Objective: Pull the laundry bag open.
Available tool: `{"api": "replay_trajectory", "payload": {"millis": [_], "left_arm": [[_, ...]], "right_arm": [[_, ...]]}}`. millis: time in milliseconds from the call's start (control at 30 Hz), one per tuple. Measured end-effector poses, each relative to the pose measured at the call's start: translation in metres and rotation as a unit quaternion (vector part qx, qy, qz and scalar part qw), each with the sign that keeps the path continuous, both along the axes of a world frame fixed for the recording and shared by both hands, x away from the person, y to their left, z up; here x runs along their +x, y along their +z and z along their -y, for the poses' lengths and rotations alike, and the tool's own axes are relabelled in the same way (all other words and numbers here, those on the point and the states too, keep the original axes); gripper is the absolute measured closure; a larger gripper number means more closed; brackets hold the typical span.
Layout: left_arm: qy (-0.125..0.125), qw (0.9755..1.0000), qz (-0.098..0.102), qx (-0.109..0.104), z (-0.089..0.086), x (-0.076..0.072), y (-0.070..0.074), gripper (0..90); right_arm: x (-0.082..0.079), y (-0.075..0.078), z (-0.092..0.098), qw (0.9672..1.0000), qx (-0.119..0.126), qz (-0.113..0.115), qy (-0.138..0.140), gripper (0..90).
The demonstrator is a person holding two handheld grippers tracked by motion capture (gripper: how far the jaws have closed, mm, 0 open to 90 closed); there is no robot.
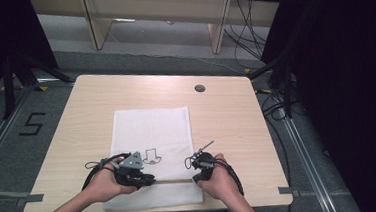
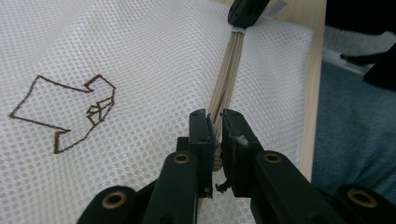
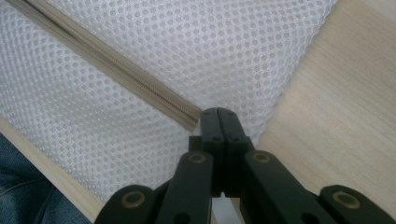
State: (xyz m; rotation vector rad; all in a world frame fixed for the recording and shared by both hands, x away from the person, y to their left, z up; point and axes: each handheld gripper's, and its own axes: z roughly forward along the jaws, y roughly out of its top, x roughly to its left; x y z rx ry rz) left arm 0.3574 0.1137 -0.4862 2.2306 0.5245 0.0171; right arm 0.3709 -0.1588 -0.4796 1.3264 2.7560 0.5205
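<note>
One zipper (image 2: 227, 77), crosswise between grippers.

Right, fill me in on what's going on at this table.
A person works a white mesh laundry bag lying flat on the light wooden table, one gripper in each hand. The left gripper pinches its beige zipper near the pull; the right gripper is clamped shut on the bag's corner at the zipper's end.

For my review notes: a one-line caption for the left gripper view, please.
Left gripper pinches the beige zipper of a white mesh bag beside its brown embroidered outline; the right gripper clamps the far end.
</note>
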Motion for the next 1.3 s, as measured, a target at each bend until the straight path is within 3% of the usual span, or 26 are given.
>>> {"api": "replay_trajectory", "payload": {"millis": [33, 133, 333, 400, 467, 667, 767, 1100, 1167, 1200, 1300], "left_arm": [[0.003, 1.0, -0.005, -0.001, -0.001, -0.001, 0.001, 82.6], [-0.007, 0.9999, 0.009, 0.006, -0.003, -0.001, 0.002, 82.6], [0.005, 0.9998, 0.005, 0.018, -0.015, -0.004, 0.001, 82.6], [0.008, 0.9999, 0.002, 0.012, -0.021, -0.004, 0.001, 82.6], [0.011, 0.9999, -0.001, 0.012, -0.024, -0.004, 0.001, 82.6], [0.009, 0.9998, 0.005, 0.014, -0.024, -0.005, 0.001, 82.6], [0.015, 0.9998, -0.003, 0.007, -0.024, -0.006, 0.001, 82.6], [0.009, 0.9997, 0.008, 0.019, -0.026, -0.006, 0.001, 82.6], [0.016, 0.9998, 0.0, 0.011, -0.027, -0.007, 0.0, 82.6], [0.015, 0.9997, 0.005, 0.021, -0.027, -0.007, 0.001, 82.6], [0.014, 0.9998, 0.001, 0.012, -0.027, -0.007, 0.001, 82.6]], "right_arm": [[0.0, 0.0, 0.0, 1.0, 0.001, 0.002, 0.002, 90.0], [0.0, 0.0, 0.0, 1.0, 0.0, -0.003, -0.005, 90.0], [-0.001, 0.0, -0.001, 0.9999, -0.001, -0.007, -0.008, 90.0], [-0.002, 0.001, -0.001, 0.9998, 0.0, -0.012, -0.017, 90.0], [0.0, 0.0, 0.0, 1.0, 0.0, 0.002, 0.0, 90.0], [0.0, -0.001, 0.001, 1.0, -0.001, 0.004, 0.001, 90.0], [0.0, -0.001, 0.001, 1.0, 0.0, 0.002, -0.001, 90.0], [0.0, 0.0, 0.0, 1.0, 0.002, 0.0, -0.004, 90.0], [0.0, -0.001, 0.001, 1.0, 0.0, 0.003, 0.0, 90.0], [0.0, -0.001, 0.001, 1.0, 0.001, 0.003, -0.001, 90.0], [0.0, -0.001, 0.001, 1.0, 0.001, 0.003, -0.001, 90.0]]}}
